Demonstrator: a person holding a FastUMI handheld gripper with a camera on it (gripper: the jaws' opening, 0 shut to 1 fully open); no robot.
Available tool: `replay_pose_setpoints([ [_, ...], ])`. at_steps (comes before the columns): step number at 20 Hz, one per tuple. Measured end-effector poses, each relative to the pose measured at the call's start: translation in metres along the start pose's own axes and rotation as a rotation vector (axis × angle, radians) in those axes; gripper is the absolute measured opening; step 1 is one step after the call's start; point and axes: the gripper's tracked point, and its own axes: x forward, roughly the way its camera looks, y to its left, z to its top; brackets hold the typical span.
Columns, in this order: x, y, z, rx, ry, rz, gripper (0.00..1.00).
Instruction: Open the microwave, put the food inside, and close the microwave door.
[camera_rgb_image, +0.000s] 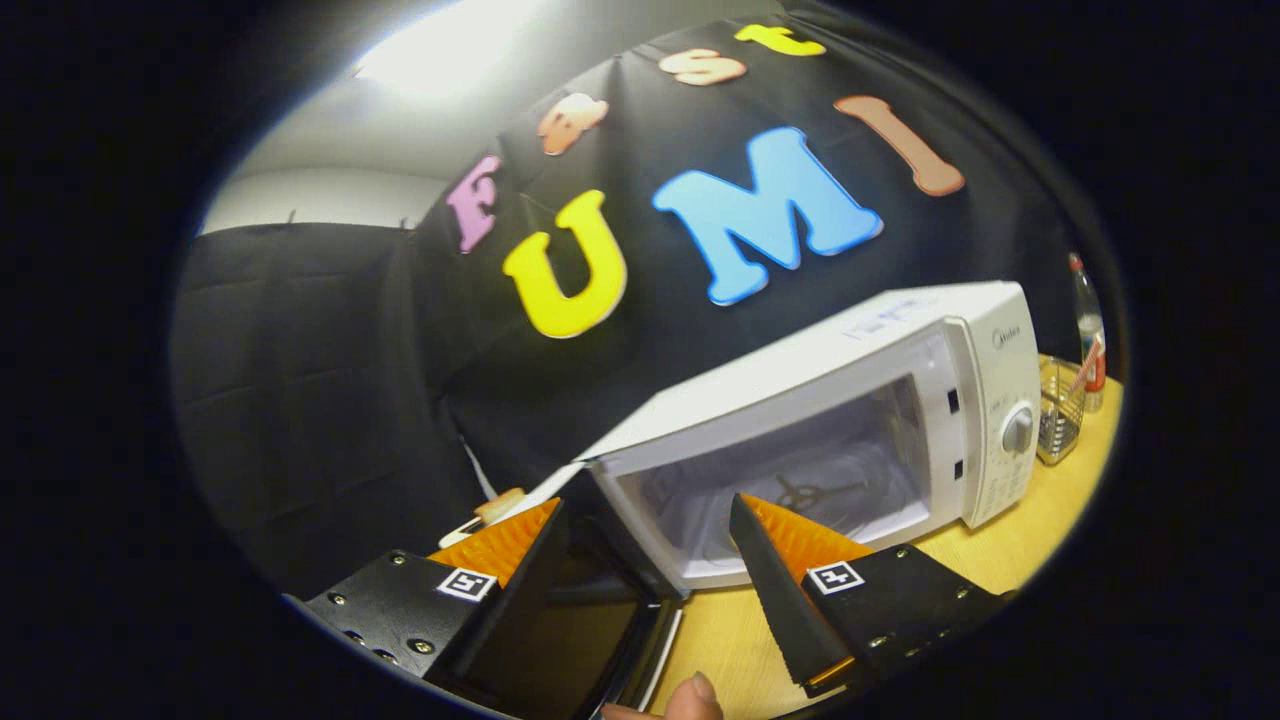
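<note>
While the microwave (850, 400) stands on the wooden table (1000, 560) with its cavity exposed, it lies just ahead of your gripper (640, 520), whose fingers are spread wide and pinch nothing. Its dark door (590, 630) is swung open and sits between those fingers. A wire basket (1060, 410) and a bottle (1090, 330) stand beside the microwave's dial side. A fingertip (695, 695) shows beneath the fingers.
</note>
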Motion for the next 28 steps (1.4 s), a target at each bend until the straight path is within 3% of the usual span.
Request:
replay_pose_setpoints([
  [4, -0.057, 0.079, 0.007, -0.152, -0.01, 0.163, 0.97],
  [7, -0.087, 0.121, 0.012, -0.265, -0.055, 0.232, 0.97],
  [16, -0.127, 0.225, -0.045, -0.334, -0.016, 0.436, 0.97],
  [20, -0.123, 0.238, -0.082, -0.386, 0.021, 0.428, 0.98],
  [25, -0.123, 0.213, -0.125, -0.453, 0.049, 0.358, 0.98],
  [27, -0.128, 0.194, -0.138, -0.39, 0.067, 0.335, 0.82],
  [28, -0.129, 0.179, -0.138, -0.351, 0.063, 0.298, 0.63],
])
